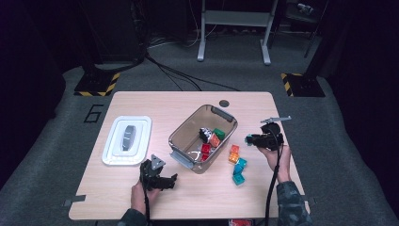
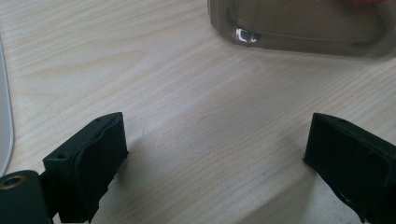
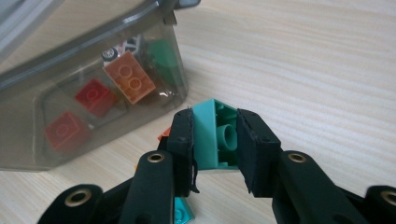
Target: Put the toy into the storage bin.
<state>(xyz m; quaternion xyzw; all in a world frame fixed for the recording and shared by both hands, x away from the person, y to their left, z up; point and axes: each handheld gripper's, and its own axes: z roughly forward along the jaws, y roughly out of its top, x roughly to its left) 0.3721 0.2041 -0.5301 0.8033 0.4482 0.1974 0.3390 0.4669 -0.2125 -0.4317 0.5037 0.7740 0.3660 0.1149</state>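
The right gripper point(image 3: 215, 140) pinches a teal brick point(image 3: 212, 135); the open bin point(image 1: 226, 114) sits just to its left.

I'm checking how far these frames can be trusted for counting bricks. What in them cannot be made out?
- Teal brick, right gripper view: its sides are covered by the right tool, so its stud count is hidden.
- Bin, high view: bricks inside overlap and are too small to count.
- Bin in the left gripper view: cut off by the top edge, contents blurred.
- White lid, high view: its grey centre piece is too small to identify.
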